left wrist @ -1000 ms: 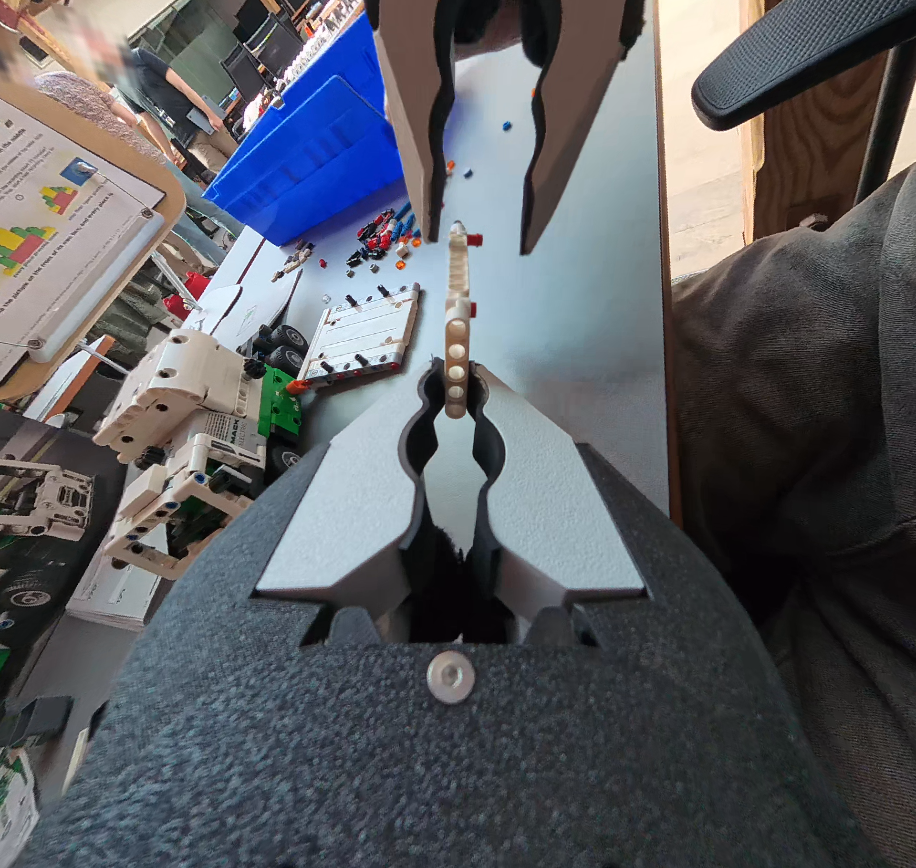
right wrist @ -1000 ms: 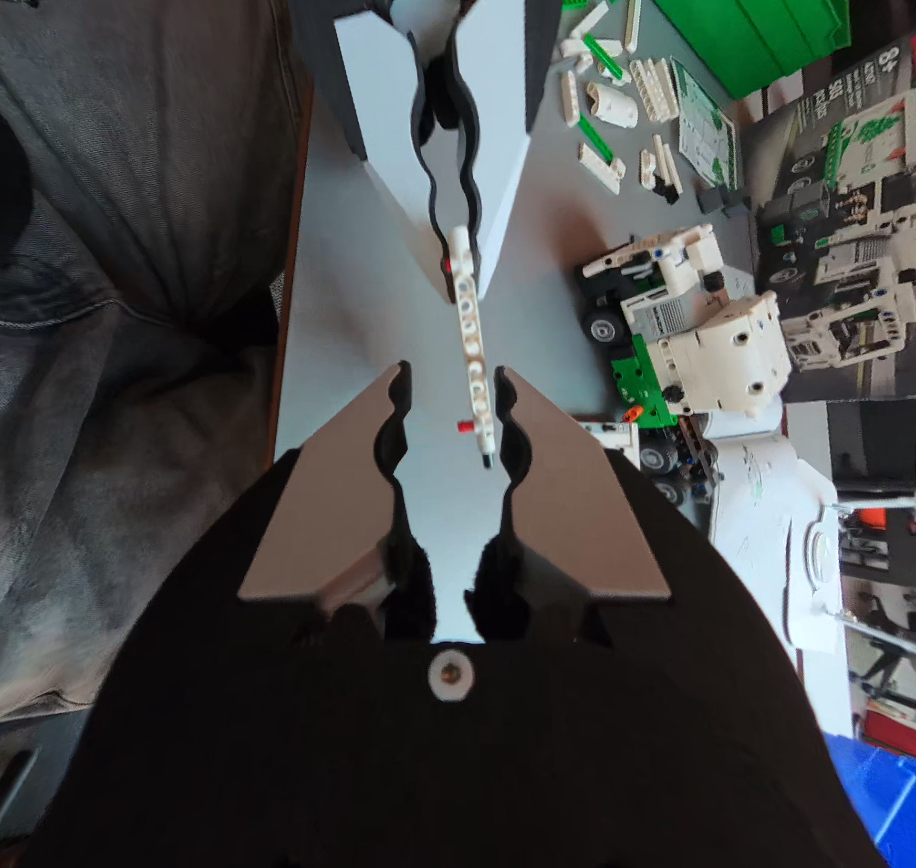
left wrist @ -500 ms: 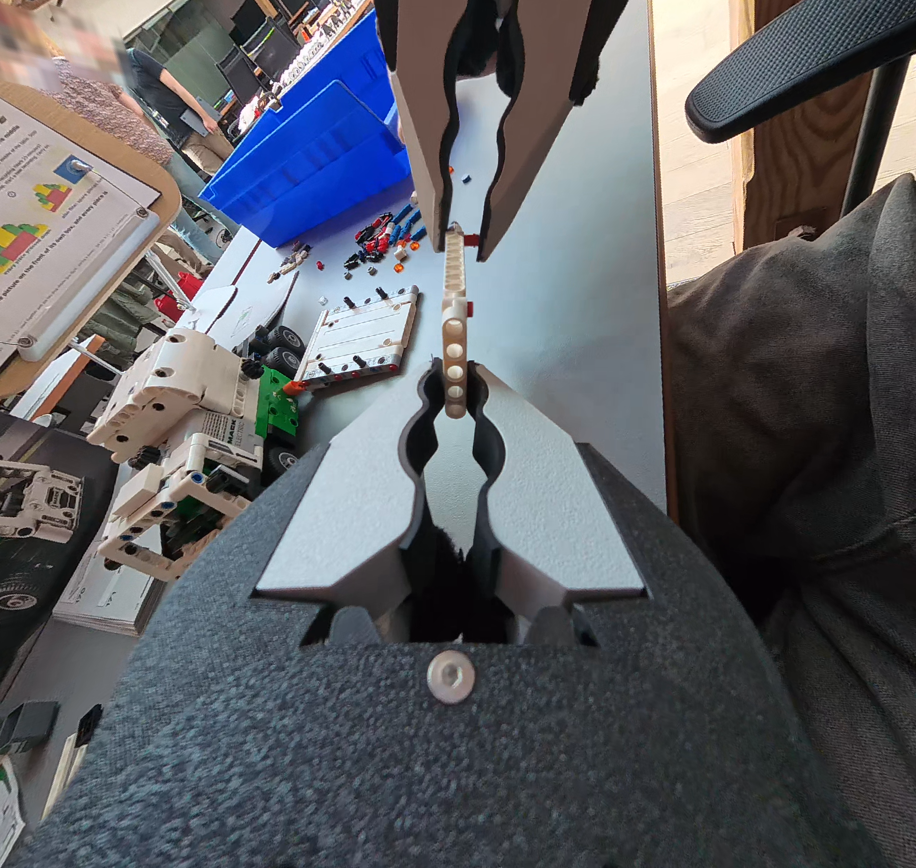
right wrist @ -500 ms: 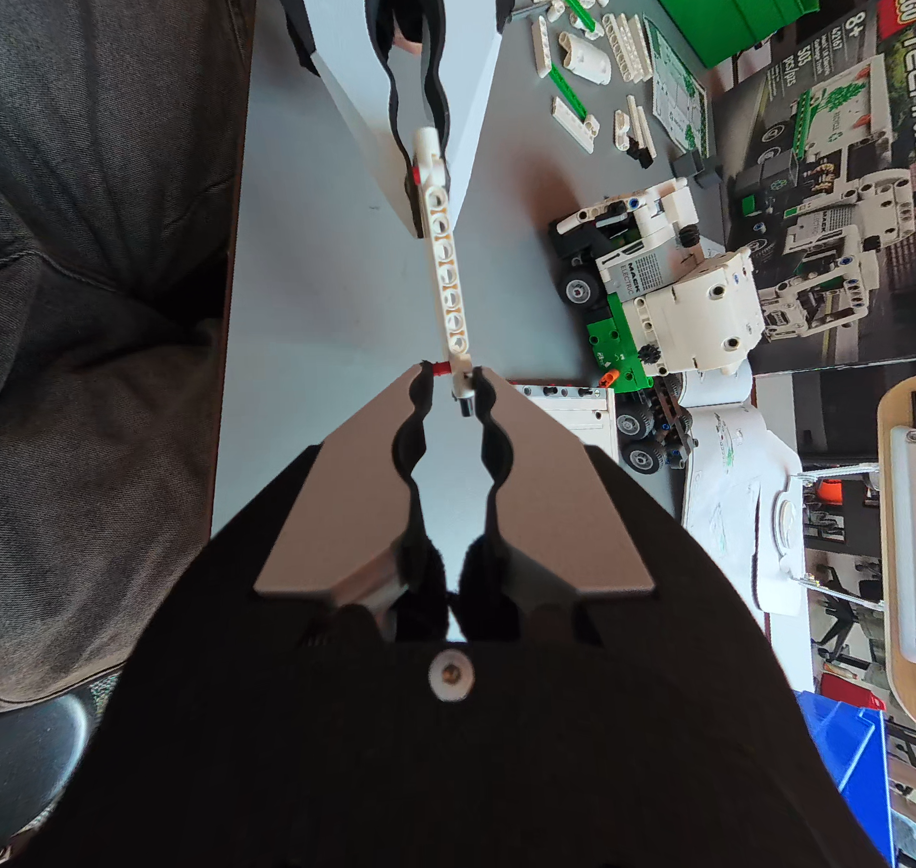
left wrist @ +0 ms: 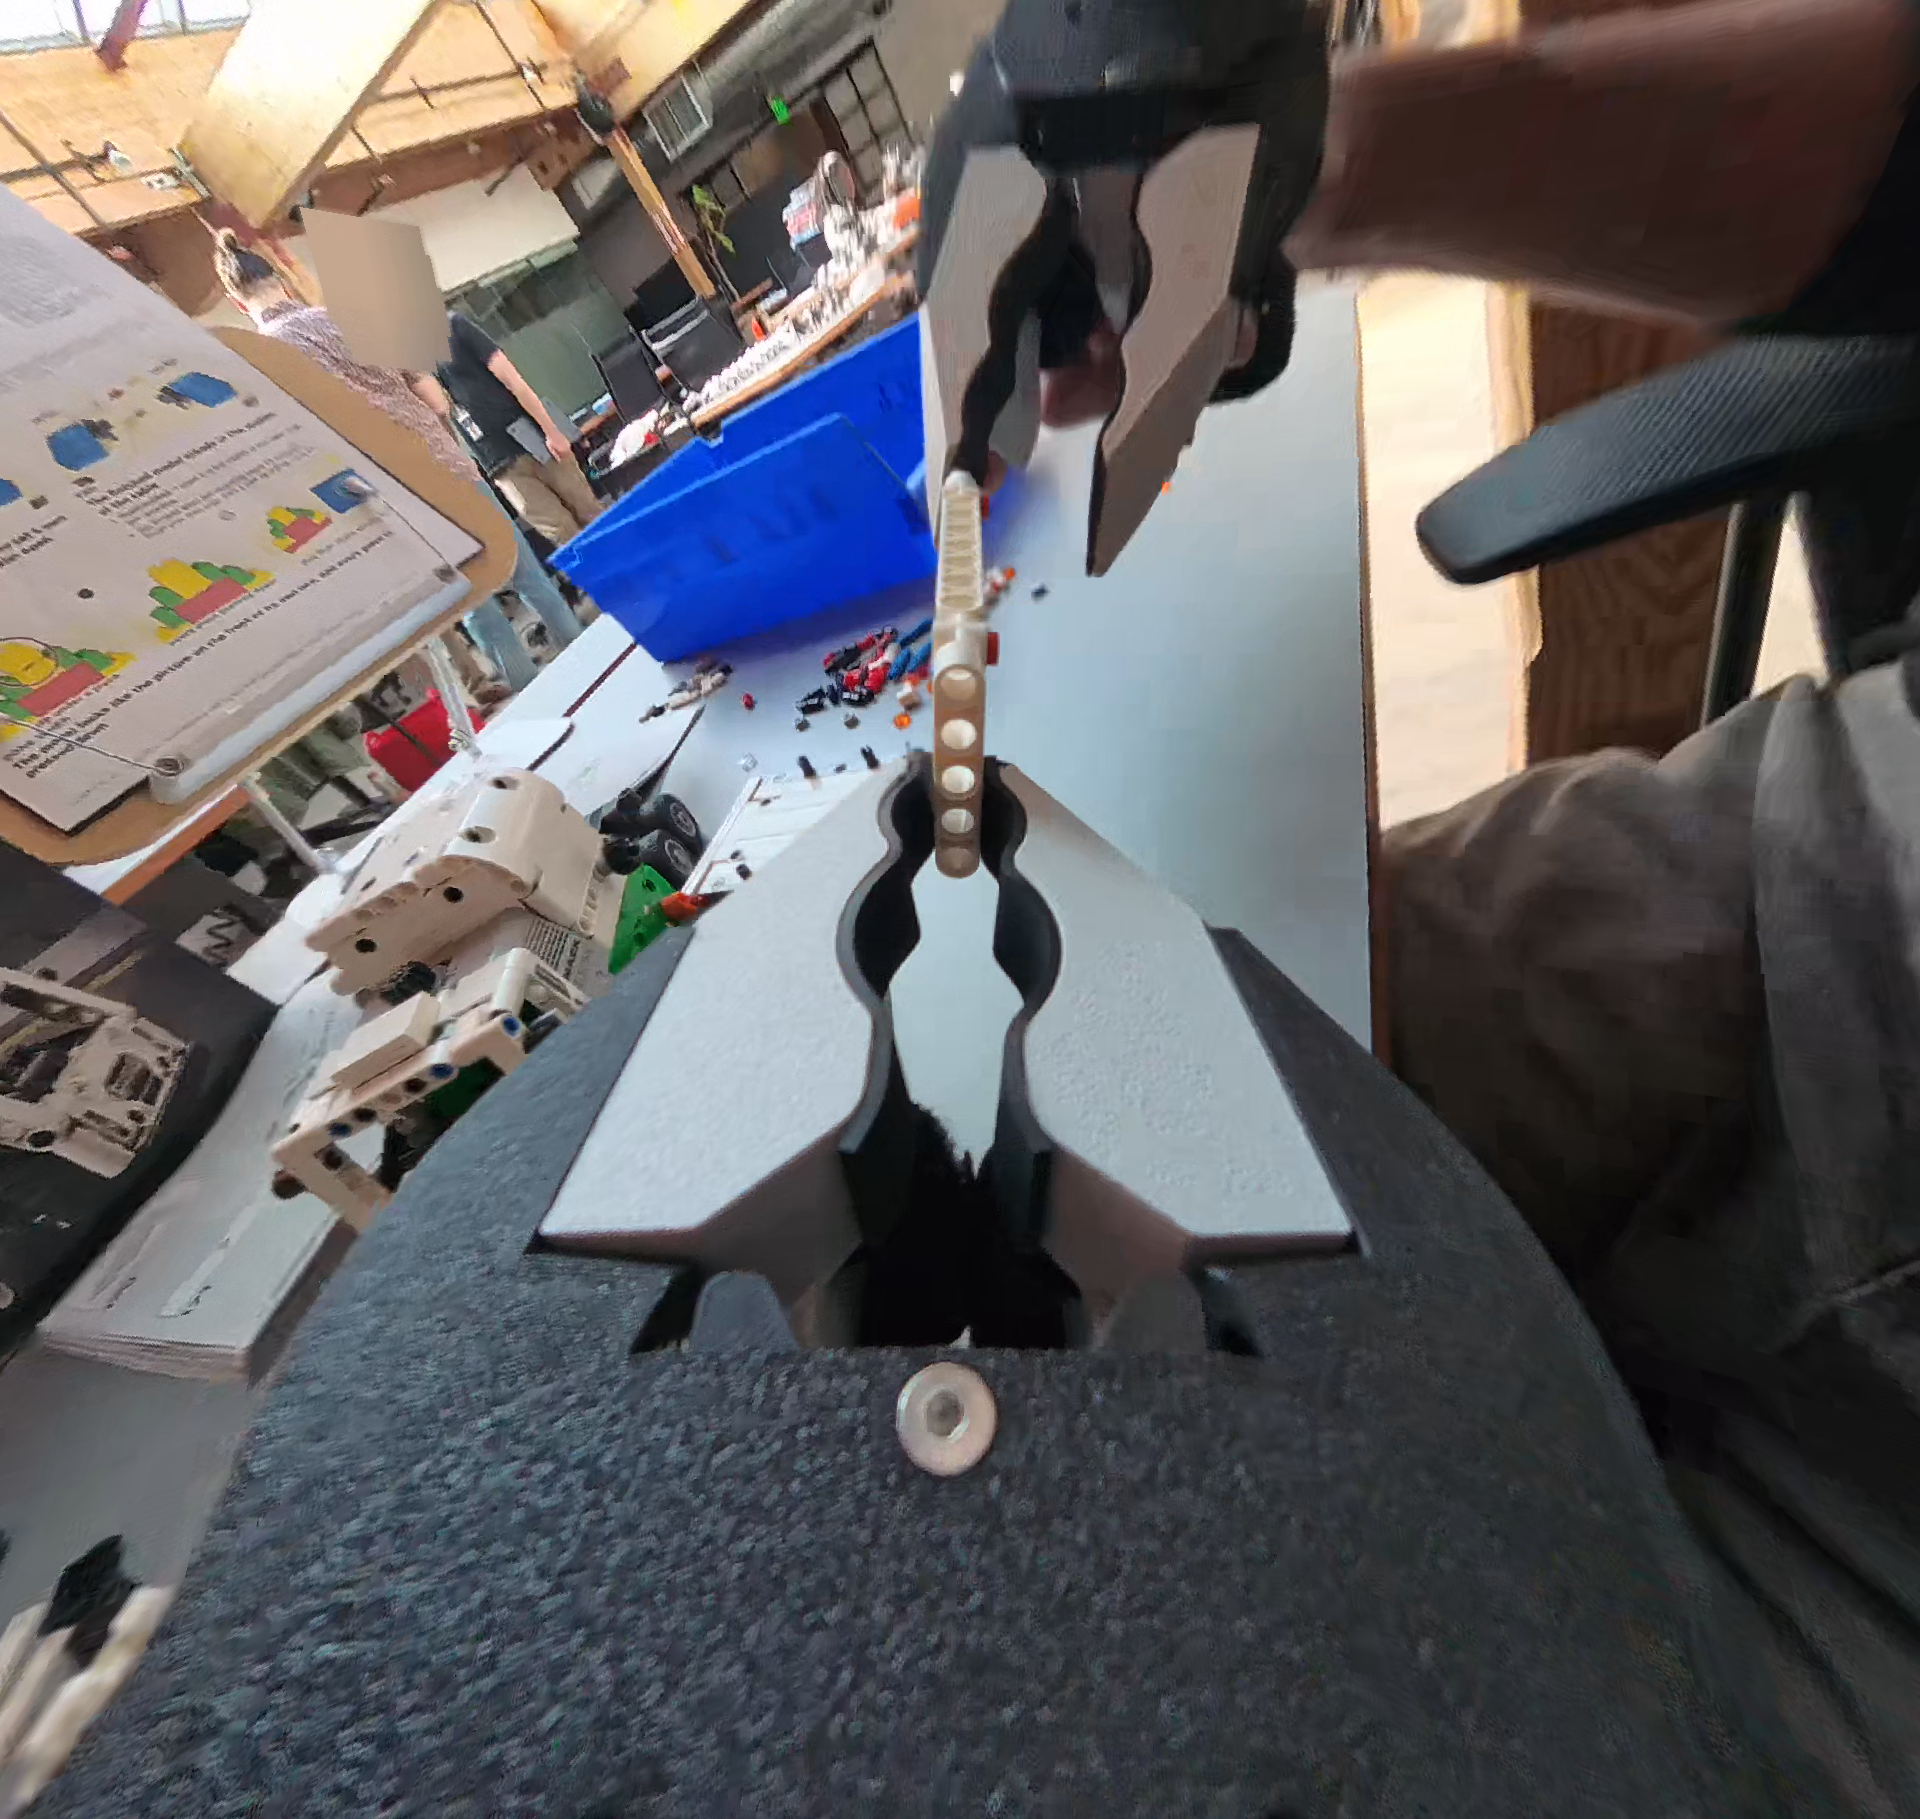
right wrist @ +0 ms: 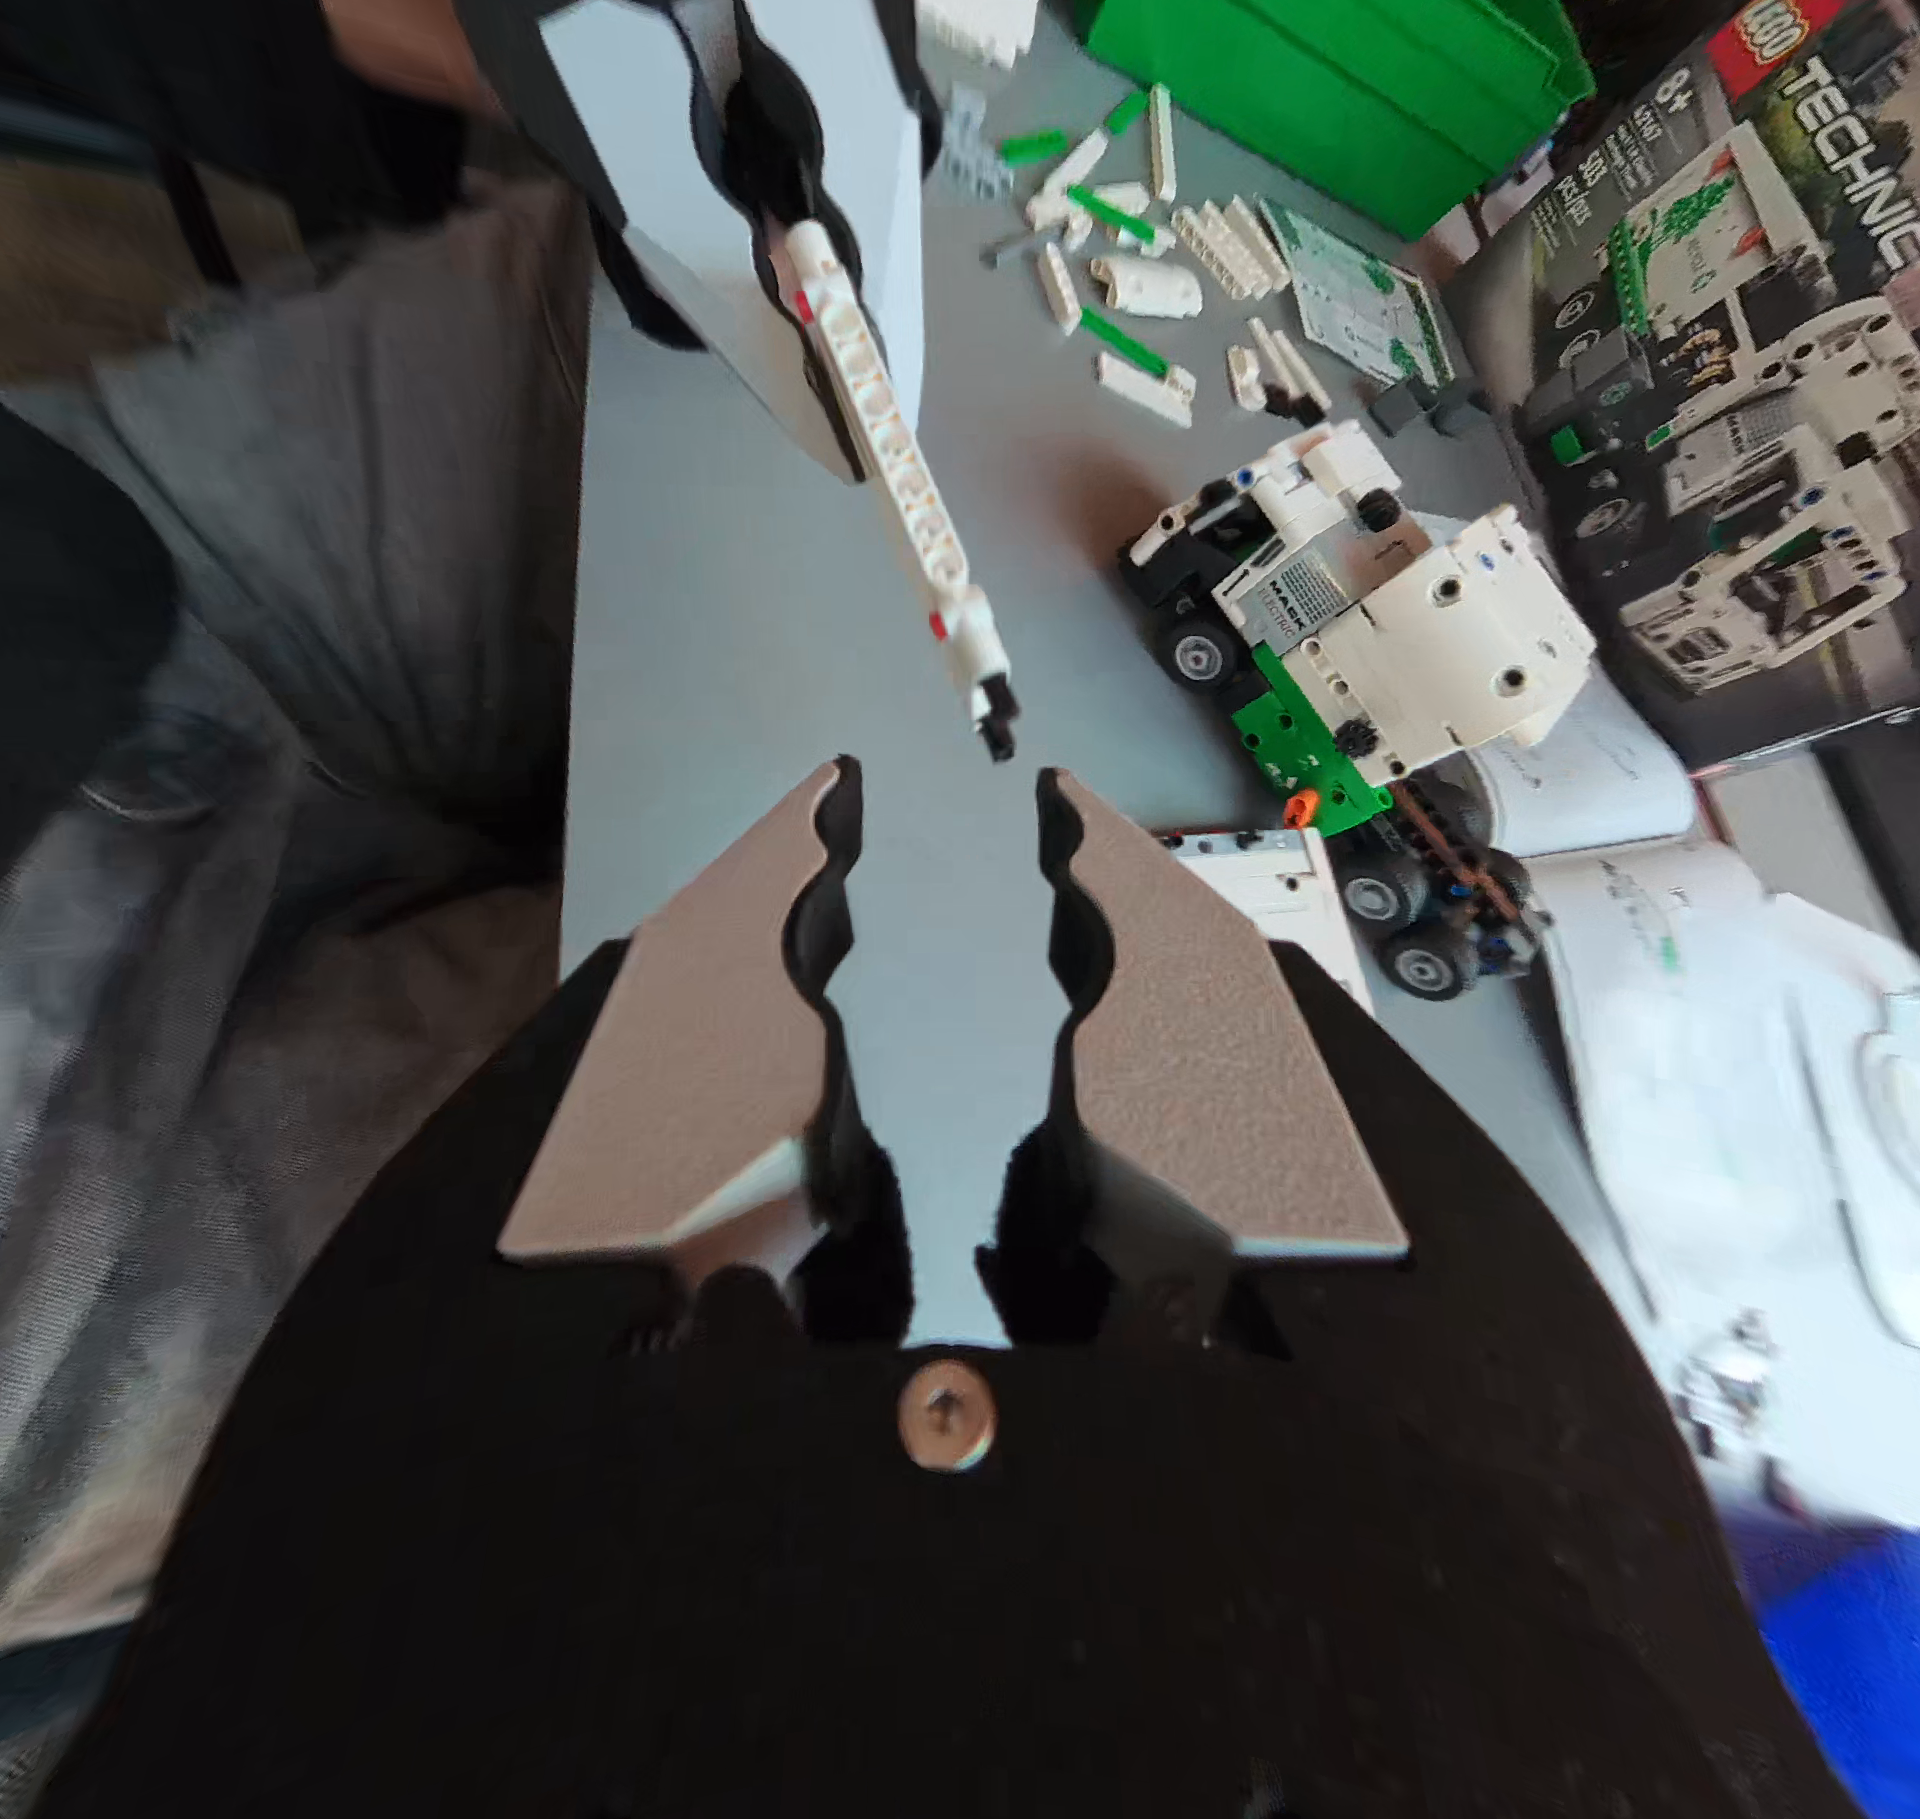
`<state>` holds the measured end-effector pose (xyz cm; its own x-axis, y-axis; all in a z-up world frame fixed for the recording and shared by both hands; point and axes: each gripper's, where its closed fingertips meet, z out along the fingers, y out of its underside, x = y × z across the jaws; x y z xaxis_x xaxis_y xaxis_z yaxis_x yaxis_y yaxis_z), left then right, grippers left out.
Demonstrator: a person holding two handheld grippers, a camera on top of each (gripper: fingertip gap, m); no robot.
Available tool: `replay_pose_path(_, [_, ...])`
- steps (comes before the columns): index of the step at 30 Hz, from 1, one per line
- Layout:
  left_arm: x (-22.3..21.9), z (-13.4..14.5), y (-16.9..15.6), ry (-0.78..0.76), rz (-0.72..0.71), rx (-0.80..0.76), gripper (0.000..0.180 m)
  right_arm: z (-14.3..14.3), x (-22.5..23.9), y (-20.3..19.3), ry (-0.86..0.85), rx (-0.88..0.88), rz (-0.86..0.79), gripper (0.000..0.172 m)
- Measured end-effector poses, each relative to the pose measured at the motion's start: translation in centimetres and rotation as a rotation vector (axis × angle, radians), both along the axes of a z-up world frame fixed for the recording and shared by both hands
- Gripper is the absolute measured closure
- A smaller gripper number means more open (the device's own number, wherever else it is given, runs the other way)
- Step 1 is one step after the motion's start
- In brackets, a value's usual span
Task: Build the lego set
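My left gripper [left wrist: 957, 819] is shut on one end of a long white beam with holes [left wrist: 958, 689], held above the grey table [left wrist: 1226, 730]. The beam carries a red pin and points away toward my right gripper [left wrist: 1039, 512], which hangs open just past its far tip. In the right wrist view my right gripper [right wrist: 948, 782] is open and empty. The beam [right wrist: 894, 481] reaches toward it from the left gripper [right wrist: 800, 242]. Its black pin tip [right wrist: 1000, 725] stops just short of my right fingertips [right wrist: 1049, 793].
A white and green toy truck [right wrist: 1382, 647] stands on the table beside a white panel [right wrist: 1268, 876]. Loose white and green pieces [right wrist: 1122, 263], a green bin [right wrist: 1320, 34], a product box [right wrist: 1745, 315], a blue bin [left wrist: 758, 522] and small pins [left wrist: 862, 668] lie around. A chair armrest [left wrist: 1662, 460] is at right. Tip to tip, the grippers are about 8 centimeters apart.
My right gripper closed around the beam's far tip half a second ago, then opened and drew back from it. The left gripper kept hold of the beam throughout.
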<state>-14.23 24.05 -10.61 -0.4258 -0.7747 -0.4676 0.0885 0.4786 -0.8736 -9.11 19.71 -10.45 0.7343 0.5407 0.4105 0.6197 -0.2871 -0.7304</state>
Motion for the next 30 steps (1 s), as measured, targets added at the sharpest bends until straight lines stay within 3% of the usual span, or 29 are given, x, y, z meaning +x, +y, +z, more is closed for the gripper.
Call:
replay_pose_path(1, [-0.3,0.9,0.1,-0.013,-0.025,-0.077,0.174,0.8,0.0,0.0,0.111,0.014,0.006,0.136])
replay_pose_path(5, [-1.3,3.8,0.2,-0.022,-0.156,-0.374,0.174,4.6,-2.1,1.2,0.659,0.115,0.131,0.131])
replay_pose_path(7, [-1.6,4.5,-0.2,-0.004,-0.229,-0.474,0.174,5.6,-3.2,1.9,0.789,0.152,0.2,0.132])
replay_pose_path(9, [-1.4,4.6,-0.4,0.019,-0.268,-0.52,0.174,6.4,-4.3,2.4,0.821,0.183,0.261,0.139])
replay_pose_path(12, [-0.8,4.7,-0.2,0.054,-0.292,-0.582,0.174,6.7,-4.7,3.4,0.749,0.236,0.261,0.165])
replay_pose_path(15, [0.7,4.6,1.2,0.094,-0.213,-0.661,0.166,6.8,-3.8,4.3,0.679,0.281,0.19,0.166])
replay_pose_path(18, [1.8,3.9,3.7,0.121,-0.064,-0.726,0.151,6.8,-1.8,5.4,0.463,0.34,0.038,0.167])
replay_pose_path(22, [0.6,4.4,6.5,0.081,-0.004,-0.818,0.153,7.7,6.0,7.2,-0.068,0.42,-0.361,0.168])
replay_pose_path(25, [0.2,4.7,9.0,0.043,0.047,-0.918,0.154,7.8,12.0,8.2,-0.398,0.353,-0.594,0.168])
replay_pose_path(30, [0.9,4.0,11.5,0.038,0.17,-0.818,0.159,5.7,21.2,10.7,-0.863,0.243,-0.709,0.168])
